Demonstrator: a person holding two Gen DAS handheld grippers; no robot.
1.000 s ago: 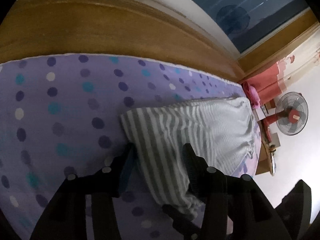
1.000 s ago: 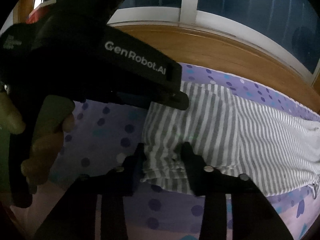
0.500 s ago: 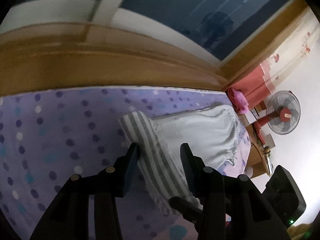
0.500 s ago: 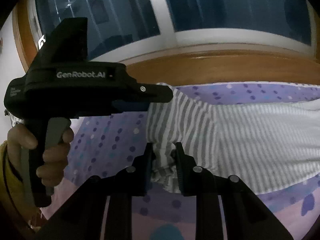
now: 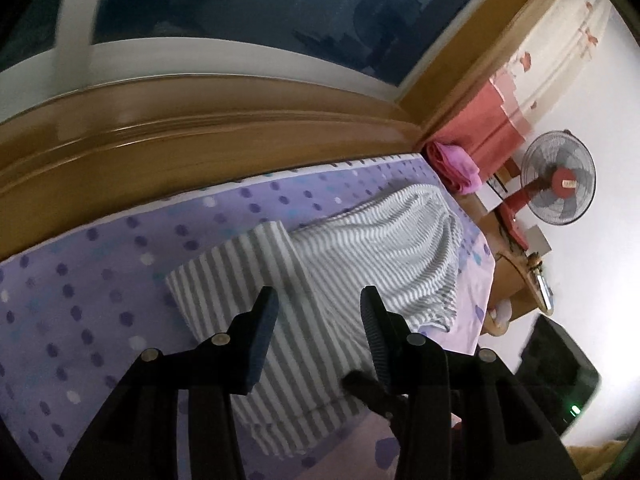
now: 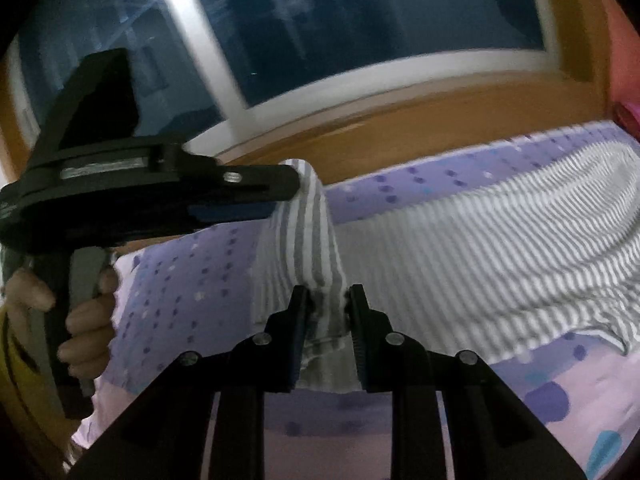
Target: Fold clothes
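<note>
Jaws pinch striped garment (image 6: 316, 240) edge — soft, ribbed | left jaws apparently apart

The garment (image 5: 384, 256) lies on the bed (image 5: 100, 280), and its near end is lifted between the left gripper (image 6: 294, 184) and the right gripper (image 6: 327, 308). Behind the bed runs the window sill (image 5: 200, 148), with the window (image 5: 240, 8) above it. A fan (image 5: 560, 178) stands beyond the far end of the bed, at the right.

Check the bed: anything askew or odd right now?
Nothing damaged. The striped garment is mid-fold: its near end is lifted between the right gripper and left gripper, the rest rumpled on the sheet.
</note>
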